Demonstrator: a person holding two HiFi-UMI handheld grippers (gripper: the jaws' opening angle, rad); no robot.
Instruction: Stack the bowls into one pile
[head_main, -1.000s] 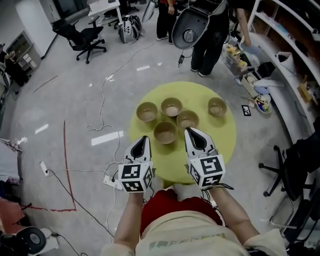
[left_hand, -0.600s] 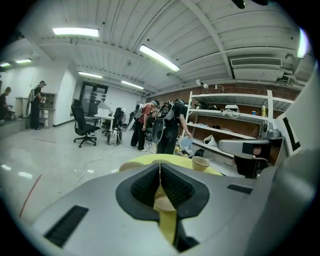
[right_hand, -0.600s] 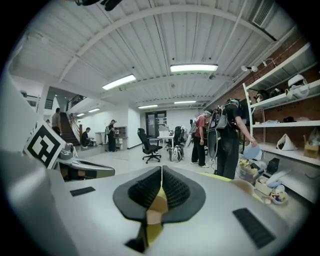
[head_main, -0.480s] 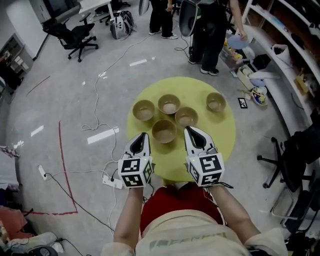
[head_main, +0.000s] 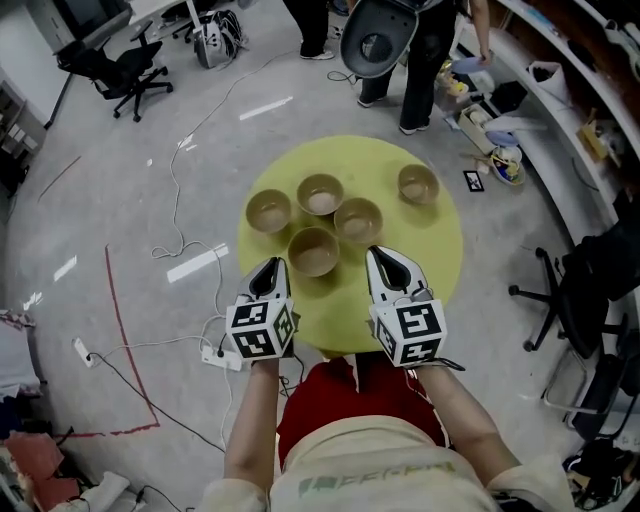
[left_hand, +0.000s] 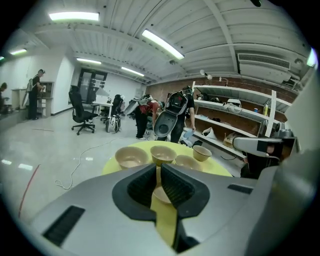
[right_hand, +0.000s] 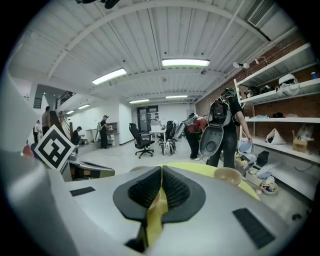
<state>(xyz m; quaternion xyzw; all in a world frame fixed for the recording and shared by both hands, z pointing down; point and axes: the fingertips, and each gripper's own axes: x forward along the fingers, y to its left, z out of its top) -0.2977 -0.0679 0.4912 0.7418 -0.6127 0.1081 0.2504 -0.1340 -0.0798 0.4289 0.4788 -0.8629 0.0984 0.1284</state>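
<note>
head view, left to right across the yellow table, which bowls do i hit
leftmost bowl -> cluster's right bowl -> lone bowl; front bowl and back bowl, between the first two, overlap sideways, order unclear

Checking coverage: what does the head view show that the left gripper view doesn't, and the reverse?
Head view only: the person's forearms, the marker cubes and a power strip on the floor.

Left gripper view only: the ceiling lights, and the jaws of the left gripper close up, shut with nothing between them.

Both: the yellow table, the unstacked bowls and the office chair.
</note>
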